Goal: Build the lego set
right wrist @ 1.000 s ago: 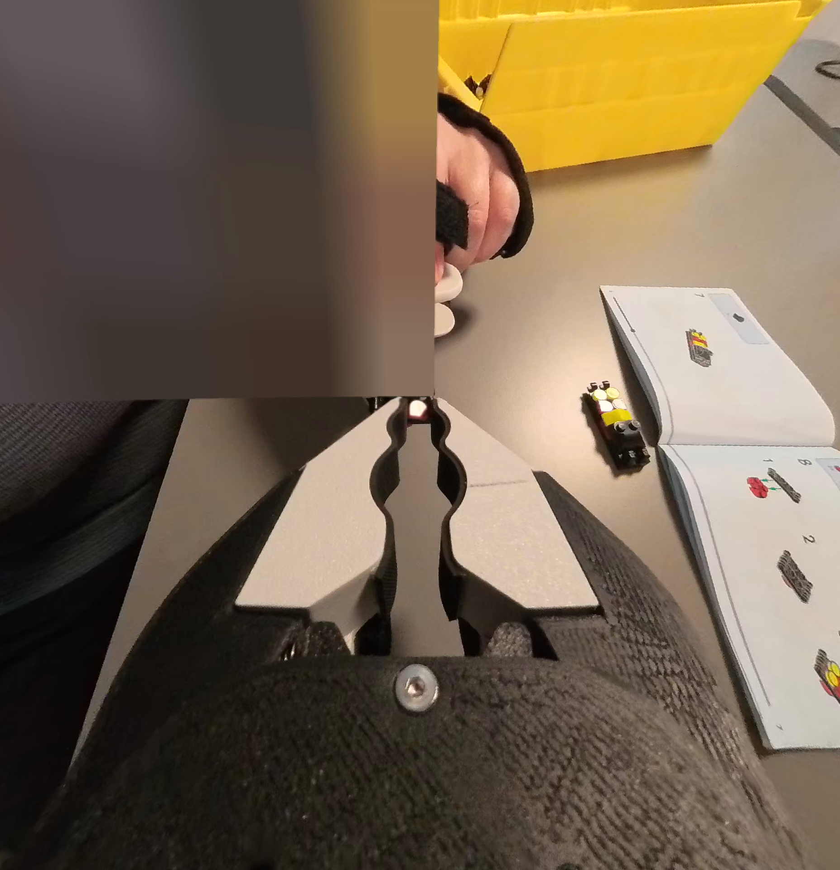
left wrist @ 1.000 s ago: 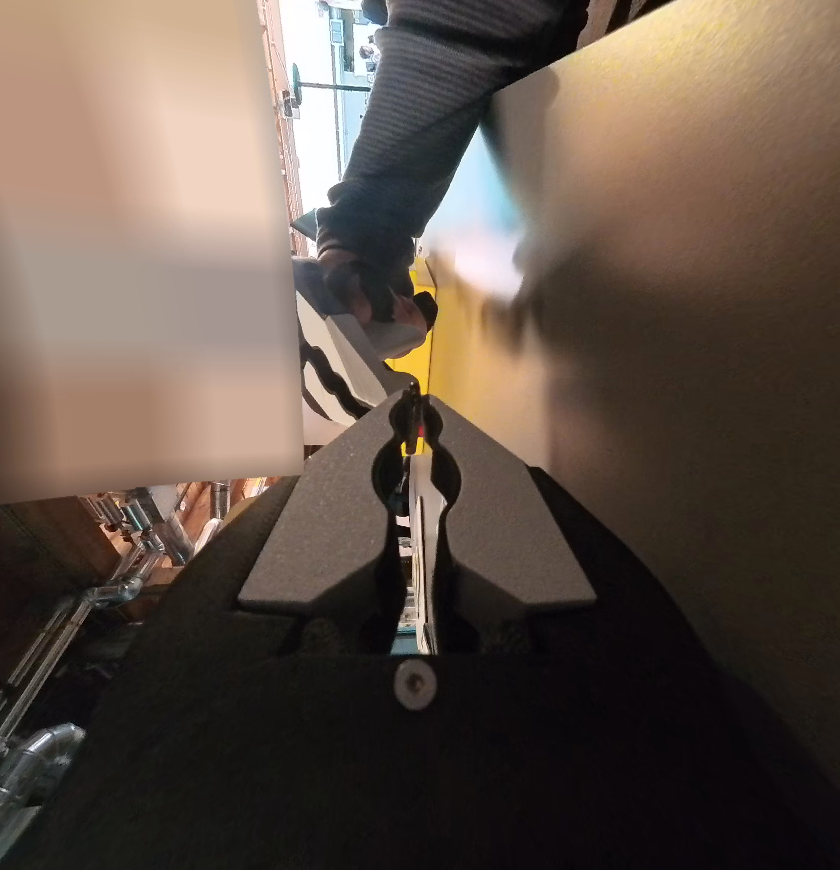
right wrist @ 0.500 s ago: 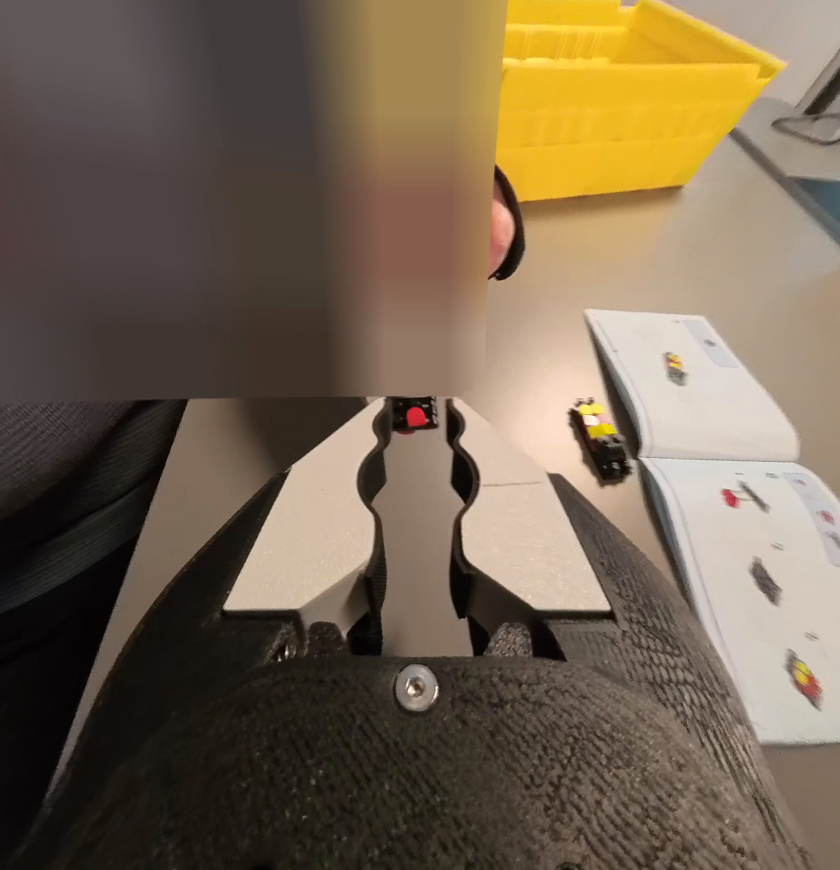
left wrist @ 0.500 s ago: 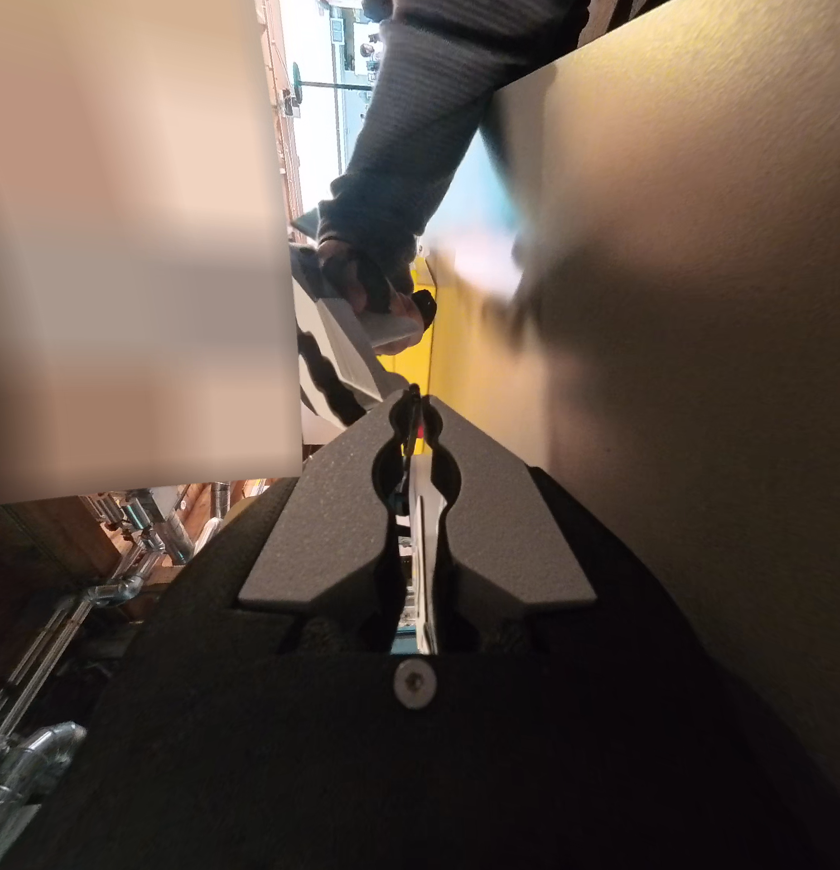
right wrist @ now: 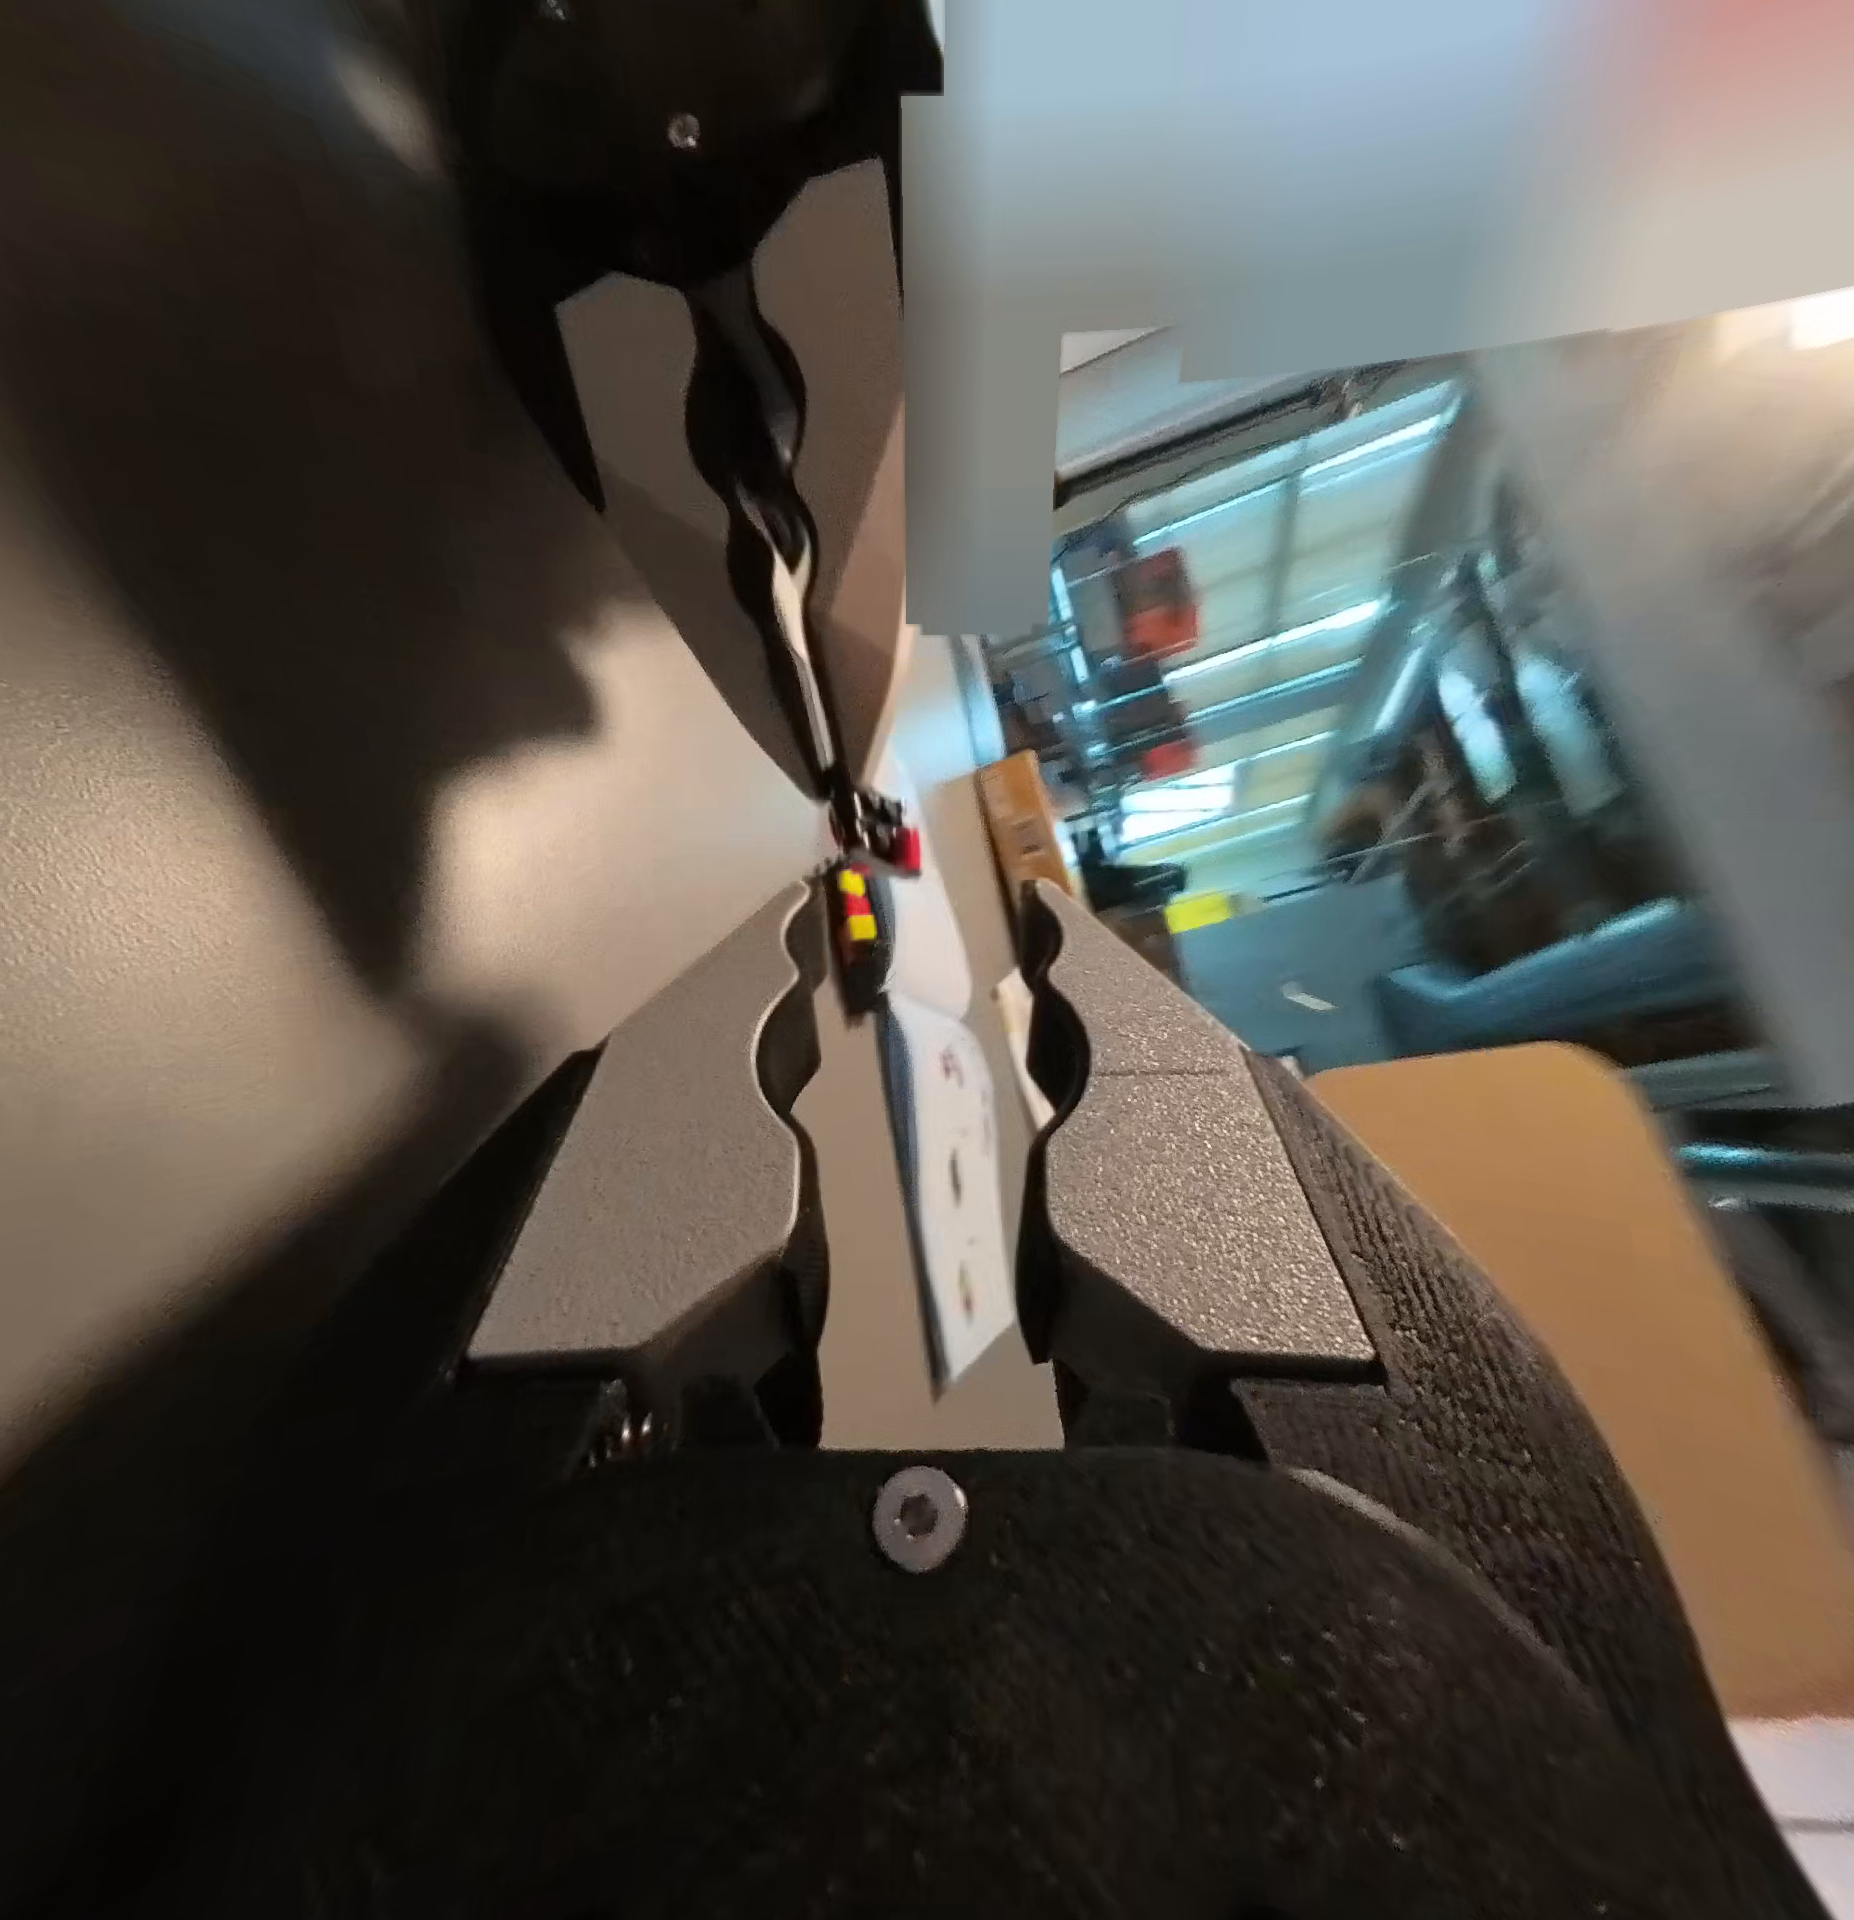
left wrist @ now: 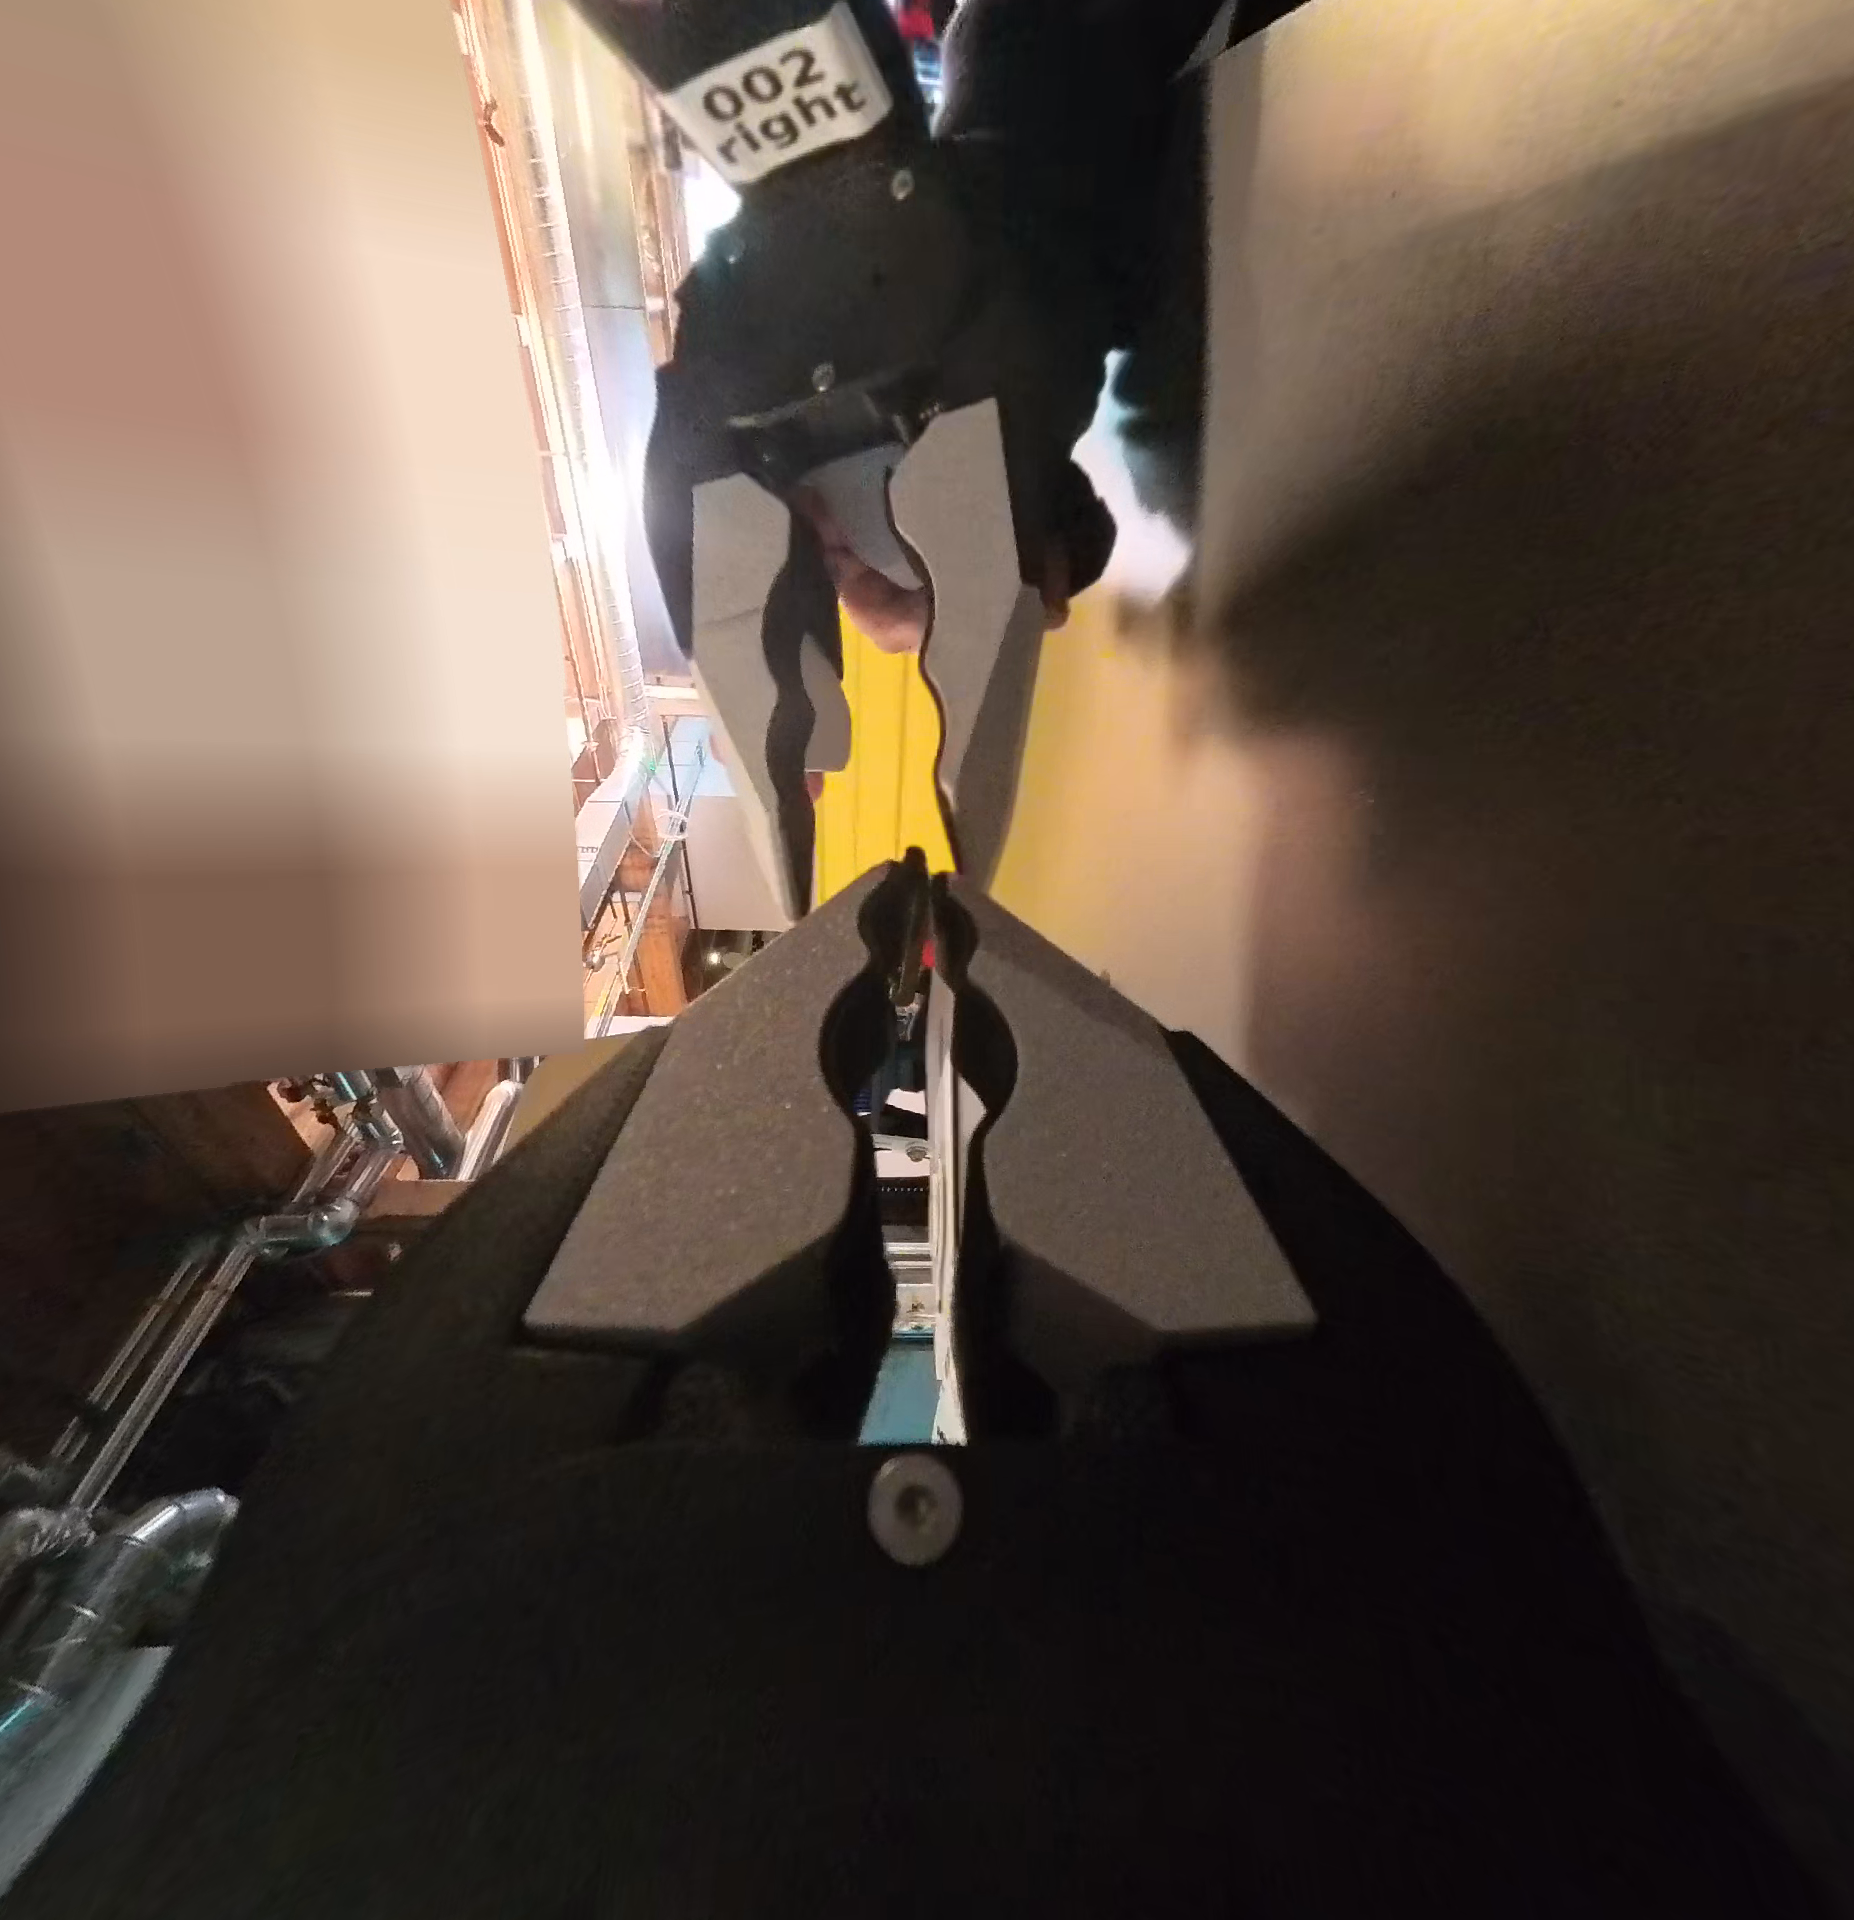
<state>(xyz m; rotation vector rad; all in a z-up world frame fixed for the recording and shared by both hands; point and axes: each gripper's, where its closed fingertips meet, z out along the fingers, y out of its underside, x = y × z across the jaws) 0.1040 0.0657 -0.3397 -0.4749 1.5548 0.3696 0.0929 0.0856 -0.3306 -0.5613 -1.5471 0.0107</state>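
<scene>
Assembly partly done, part held aloft.
Left gripper (right wrist: 835,795) fingers were pinched on a small black-and-red plastic brick piece (right wrist: 881,826); right gripper (right wrist: 918,904) fingers stood apart, empty, just below it. The black-and-yellow brick model (right wrist: 858,940) lay beyond, unfinished by my judgement.

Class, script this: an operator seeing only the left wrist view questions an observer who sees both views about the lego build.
Operator: My left gripper pinches a thin dark piece. Where is the build?
Observer: The black build with yellow and red studs lies on the table, near the piece's tip.
Operator: Anything beside it?
Observer: An open booklet lies right next to the build.
</scene>
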